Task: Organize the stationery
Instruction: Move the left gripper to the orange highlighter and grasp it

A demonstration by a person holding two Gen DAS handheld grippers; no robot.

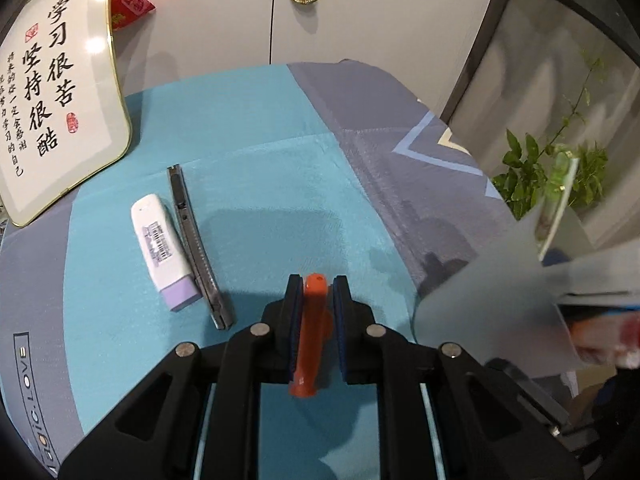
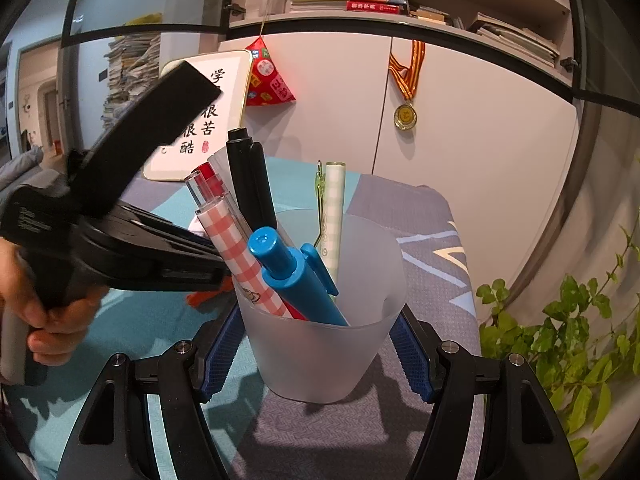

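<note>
A: How far along does the tidying look?

B: Well on, I'd judge. The frosted cup (image 2: 320, 320), centre of the right wrist view, already stands on the table (image 1: 260, 160) holding several pens: a black marker (image 2: 250, 184), a blue pen (image 2: 292, 276), a red-checked pen (image 2: 236, 248) and a pale green pen (image 2: 334, 208). The right gripper (image 2: 318, 344) has a blue pad on each side of the cup; they look to be touching its wall, so I read it as clamped on the cup.

A: And what is left?

B: Three things, as far as I see. The left gripper (image 1: 316, 308) is closed on an orange pen (image 1: 314, 332), lower centre of the left wrist view. A white and lilac eraser (image 1: 164, 252) and a grey utility knife (image 1: 196, 244) lie just beside each other on the table, left of centre.

A: Which way does the orange pen point?

B: Its long axis runs along the fingers, up and down the frame, with one rounded end poking past the fingertips, away from the camera. The cup's rim shows blurred at the right edge of that view, near the pen.
</note>
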